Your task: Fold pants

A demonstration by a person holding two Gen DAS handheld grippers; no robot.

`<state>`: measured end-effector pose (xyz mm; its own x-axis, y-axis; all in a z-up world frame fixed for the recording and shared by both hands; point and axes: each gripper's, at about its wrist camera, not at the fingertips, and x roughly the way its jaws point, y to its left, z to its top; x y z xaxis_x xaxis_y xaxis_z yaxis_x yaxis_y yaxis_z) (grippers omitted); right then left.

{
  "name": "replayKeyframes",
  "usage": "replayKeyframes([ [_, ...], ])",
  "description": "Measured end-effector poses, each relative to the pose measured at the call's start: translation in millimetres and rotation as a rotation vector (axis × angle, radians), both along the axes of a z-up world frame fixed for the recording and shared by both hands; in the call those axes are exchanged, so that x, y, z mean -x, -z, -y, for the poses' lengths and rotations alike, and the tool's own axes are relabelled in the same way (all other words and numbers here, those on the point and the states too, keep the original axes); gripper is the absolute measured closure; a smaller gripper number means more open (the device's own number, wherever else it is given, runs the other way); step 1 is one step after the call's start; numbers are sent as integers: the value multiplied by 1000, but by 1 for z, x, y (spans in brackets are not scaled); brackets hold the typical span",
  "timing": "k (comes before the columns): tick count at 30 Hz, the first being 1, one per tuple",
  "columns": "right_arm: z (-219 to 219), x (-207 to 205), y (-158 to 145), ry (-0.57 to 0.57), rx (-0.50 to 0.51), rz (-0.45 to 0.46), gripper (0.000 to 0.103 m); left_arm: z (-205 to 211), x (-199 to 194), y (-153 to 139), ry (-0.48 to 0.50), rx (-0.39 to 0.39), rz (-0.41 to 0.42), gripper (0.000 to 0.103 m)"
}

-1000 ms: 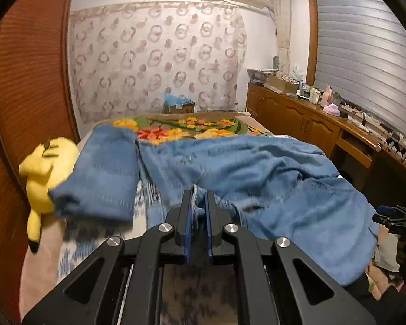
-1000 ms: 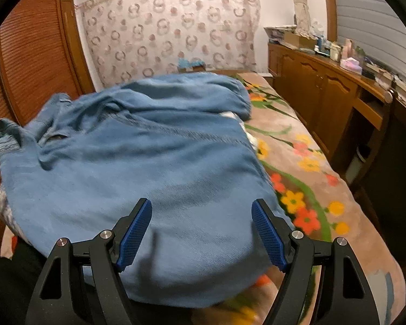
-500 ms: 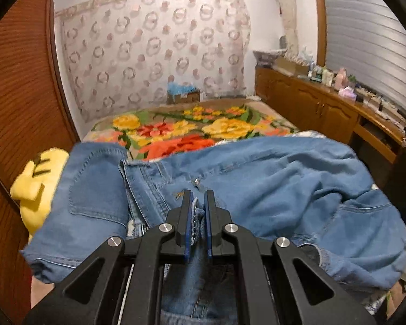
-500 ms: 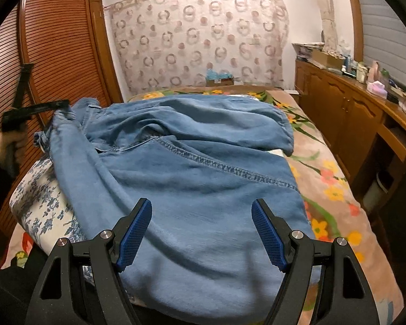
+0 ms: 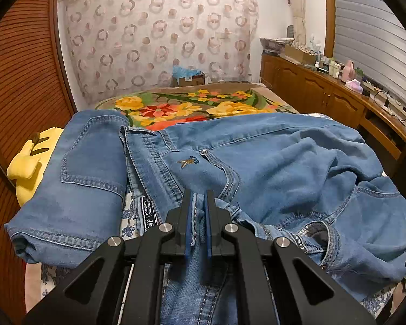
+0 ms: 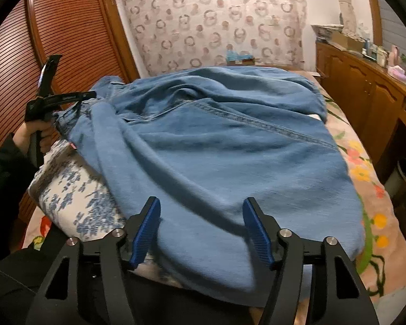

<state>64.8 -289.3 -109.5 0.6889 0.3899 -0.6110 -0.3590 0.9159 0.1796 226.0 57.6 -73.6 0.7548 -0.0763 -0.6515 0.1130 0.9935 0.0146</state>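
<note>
Across the flowered bed cover lay the blue jeans, with a yellow plush toy at their left side. At the waistband the left gripper was pinching a denim fold, while the right gripper stood spread above the cloth.

Left gripper at lower centre, jaws nearly closed, pinching denim. Right gripper at bottom centre, jaws wide apart, gripping nothing. Left hand mid-left, gripping handle.

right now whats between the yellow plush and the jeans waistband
In the left wrist view, a folded jeans leg lies between the yellow plush and the waistband.
</note>
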Motion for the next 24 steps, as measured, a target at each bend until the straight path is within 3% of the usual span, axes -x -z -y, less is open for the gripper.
replayKeyframes([
  [10, -15, -5, -11, -104, 25, -2, 42, -2, 3, -1, 0, -2, -3, 94],
  [15, -23, -15, -6, -130, 62, -18, 50, -3, 7, -2, -3, 6, 5, 94],
  [24, 5, -21, -6, -97, 85, -23, 92, -7, 25, -14, -1, 35, 44, 94],
])
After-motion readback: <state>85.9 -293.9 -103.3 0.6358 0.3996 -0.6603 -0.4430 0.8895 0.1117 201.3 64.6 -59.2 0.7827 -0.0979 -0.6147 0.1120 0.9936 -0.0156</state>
